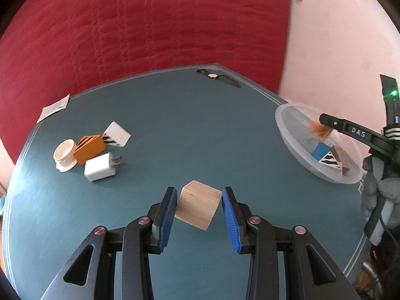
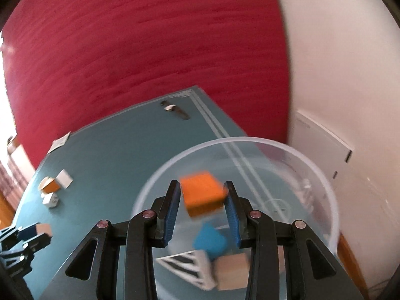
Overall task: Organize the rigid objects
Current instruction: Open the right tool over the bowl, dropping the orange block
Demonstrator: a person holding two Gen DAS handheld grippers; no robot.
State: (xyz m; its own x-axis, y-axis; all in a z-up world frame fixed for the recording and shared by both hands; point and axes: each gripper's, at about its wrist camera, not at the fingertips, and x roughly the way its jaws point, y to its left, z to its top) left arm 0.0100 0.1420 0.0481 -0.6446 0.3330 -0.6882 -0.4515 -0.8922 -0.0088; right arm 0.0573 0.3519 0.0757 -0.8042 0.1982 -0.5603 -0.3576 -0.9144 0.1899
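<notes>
The left gripper (image 1: pixel 198 201), a black tool with blue ribbed pads, is clamped on a plain light wooden cube (image 1: pixel 198 207). The cube sits tilted between the two pads, up off the blue-green table (image 1: pixel 175 125).

The right gripper (image 2: pixel 202 197) looks the same, and it is clamped on a bright orange block (image 2: pixel 202 193). It holds the block over a big clear round plastic bowl (image 2: pixel 312 165). The bowl sits at the right edge of the table. From the left camera, a grey gloved hand (image 1: pixel 380 197) holds this tool beside the bowl.

Inside the bowl lie a blue block (image 2: pixel 210 241), a white block with black stripes (image 2: pixel 190 266) and another wooden cube (image 2: pixel 232 271). They are close together, touching or nearly so.

Far over on the left side of the table is a small bunch of things. There is a cream round plastic cap (image 1: pixel 65 156), an orange block with black stripes (image 1: pixel 89 148), a white striped block (image 1: pixel 117 134) and a white square plug charger (image 1: pixel 102 166). They sit right next to each other.

A small paper slip (image 1: pixel 53 107) lies at the far left edge. A wristwatch with a dark strap (image 1: pixel 217 76) lies at the far end of the table. Behind the table hangs a big red cloth (image 1: pixel 162 25).
</notes>
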